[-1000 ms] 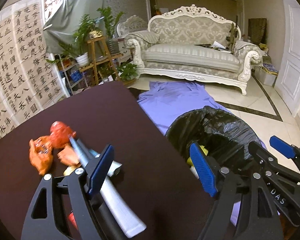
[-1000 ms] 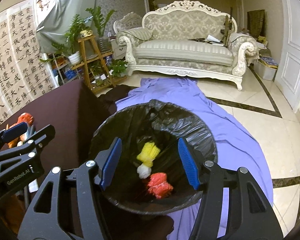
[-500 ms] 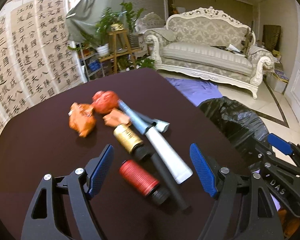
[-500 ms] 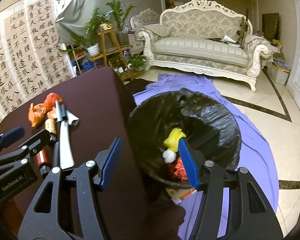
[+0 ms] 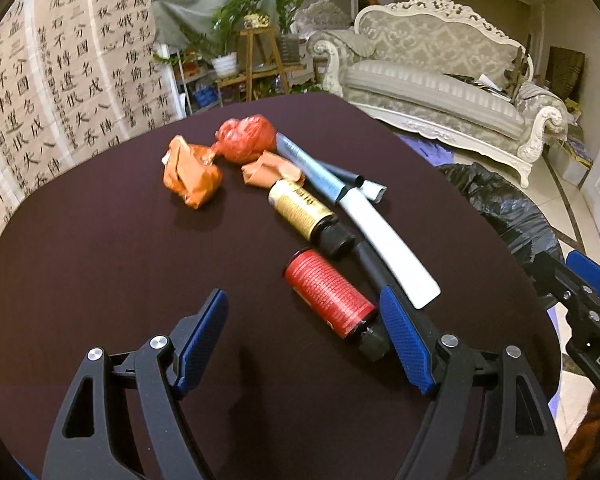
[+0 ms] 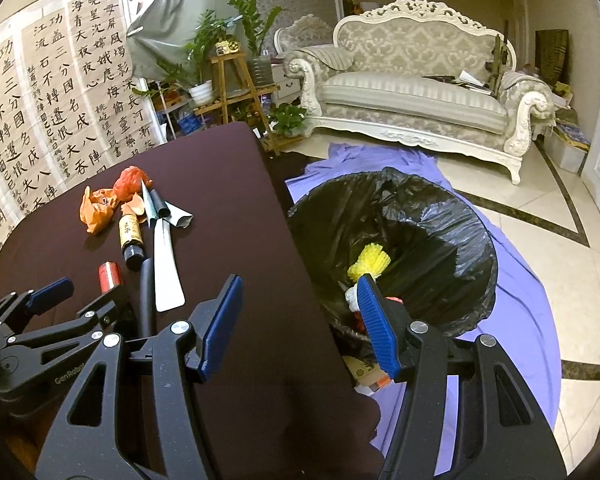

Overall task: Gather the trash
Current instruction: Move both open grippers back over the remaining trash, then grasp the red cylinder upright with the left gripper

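Observation:
Trash lies on a dark brown table (image 5: 100, 264): a red bottle (image 5: 329, 294), a gold-labelled bottle (image 5: 302, 210), a white tube (image 5: 388, 246), a blue rolled wrapper (image 5: 312, 170), orange crumpled wrappers (image 5: 192, 176) and a red crumpled ball (image 5: 246, 140). My left gripper (image 5: 304, 332) is open and empty just short of the red bottle. My right gripper (image 6: 300, 324) is open and empty over the table's right edge, beside the black-lined bin (image 6: 428, 232), which holds yellow and red trash (image 6: 370, 260).
A purple cloth (image 6: 520, 300) lies on the tiled floor under the bin. A cream sofa (image 6: 420, 92) stands at the back, a plant stand (image 6: 232, 80) and calligraphy sheets (image 6: 40, 100) to the left. The left gripper also shows in the right wrist view (image 6: 72, 300).
My left gripper has swung left from the bin to over the table, facing the trash pile. My right gripper has moved left from above the bin to the table's edge.

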Demonstrator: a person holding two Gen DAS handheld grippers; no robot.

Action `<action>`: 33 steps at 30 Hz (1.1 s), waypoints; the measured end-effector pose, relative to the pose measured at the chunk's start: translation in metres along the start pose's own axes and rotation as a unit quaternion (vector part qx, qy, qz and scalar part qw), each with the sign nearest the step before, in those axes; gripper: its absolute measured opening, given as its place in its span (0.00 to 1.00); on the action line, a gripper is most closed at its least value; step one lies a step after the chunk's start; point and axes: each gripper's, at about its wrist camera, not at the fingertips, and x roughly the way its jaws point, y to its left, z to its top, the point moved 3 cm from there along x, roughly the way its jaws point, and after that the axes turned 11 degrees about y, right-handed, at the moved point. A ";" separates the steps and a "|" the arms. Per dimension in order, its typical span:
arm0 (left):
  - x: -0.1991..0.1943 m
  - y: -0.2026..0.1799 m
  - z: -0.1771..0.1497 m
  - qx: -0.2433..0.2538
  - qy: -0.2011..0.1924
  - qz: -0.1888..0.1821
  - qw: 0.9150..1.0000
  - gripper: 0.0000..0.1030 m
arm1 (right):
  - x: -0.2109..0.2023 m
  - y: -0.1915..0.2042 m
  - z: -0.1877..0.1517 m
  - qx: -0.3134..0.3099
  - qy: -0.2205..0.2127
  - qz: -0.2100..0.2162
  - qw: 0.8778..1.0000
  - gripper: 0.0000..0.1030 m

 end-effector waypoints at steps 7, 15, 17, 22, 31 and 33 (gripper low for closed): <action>0.005 0.017 -0.004 -0.022 0.022 -0.015 0.999 0.74 | 0.006 0.005 0.001 -0.004 0.007 0.006 1.000 0.56; 0.008 0.014 0.002 -0.006 0.030 -0.029 0.999 0.49 | 0.010 0.017 0.005 -0.016 0.012 0.015 1.000 0.56; 0.008 0.015 0.001 -0.001 0.027 -0.028 0.999 0.35 | 0.011 0.019 0.006 -0.019 0.013 0.016 1.000 0.56; 0.008 0.023 0.003 0.000 0.024 -0.034 0.999 0.24 | 0.015 0.031 0.007 -0.032 0.018 0.021 0.999 0.56; 0.004 0.066 0.001 -0.020 0.011 0.007 1.000 0.24 | 0.019 0.065 0.017 -0.066 0.021 0.038 0.997 0.56; 0.003 0.080 0.002 -0.030 0.011 0.015 0.999 0.24 | 0.021 0.077 0.021 -0.078 0.022 0.045 0.996 0.56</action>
